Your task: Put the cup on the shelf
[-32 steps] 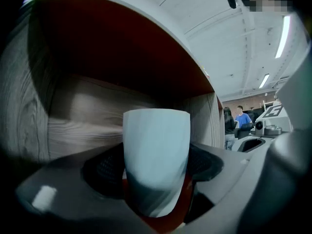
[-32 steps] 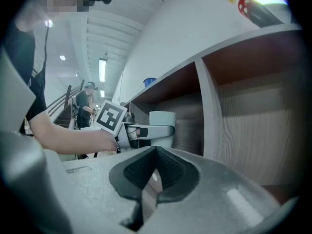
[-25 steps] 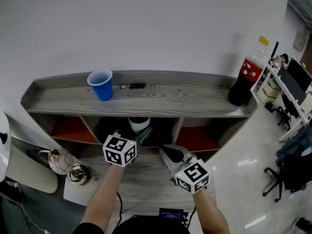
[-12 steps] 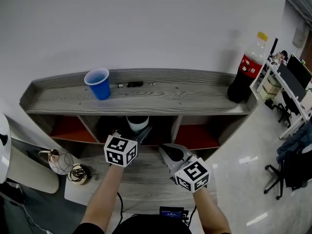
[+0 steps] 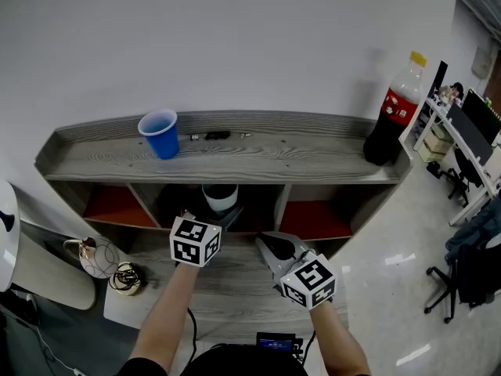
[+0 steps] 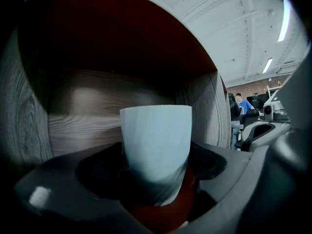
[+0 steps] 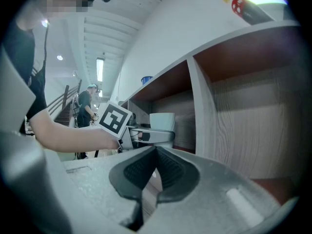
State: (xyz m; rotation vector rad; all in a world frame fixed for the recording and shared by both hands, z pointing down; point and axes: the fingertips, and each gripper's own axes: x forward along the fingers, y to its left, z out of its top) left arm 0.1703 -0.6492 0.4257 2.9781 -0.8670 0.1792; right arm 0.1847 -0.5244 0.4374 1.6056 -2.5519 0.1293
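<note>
Left gripper (image 5: 222,218) jaws, having just been opening, are standing apart around the white cup (image 6: 156,145) in the middle compartment of the shelf (image 5: 258,160). Right gripper (image 7: 155,168) is hovering, jaws together and empty

We see the shelf (image 5: 258,159) as grey, matt, grained wood. The pale cup (image 6: 156,145) looks smooth and matt. At 10 o'clock the blue cup (image 5: 161,134) is glossy plastic; at 2 o'clock the bottle (image 5: 389,120) is shiny plastic.

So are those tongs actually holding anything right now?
Seemingly nothing: the left tongs have just been opening around the lower half of the white tapered cup; the right tongs are shut and empty.
</note>
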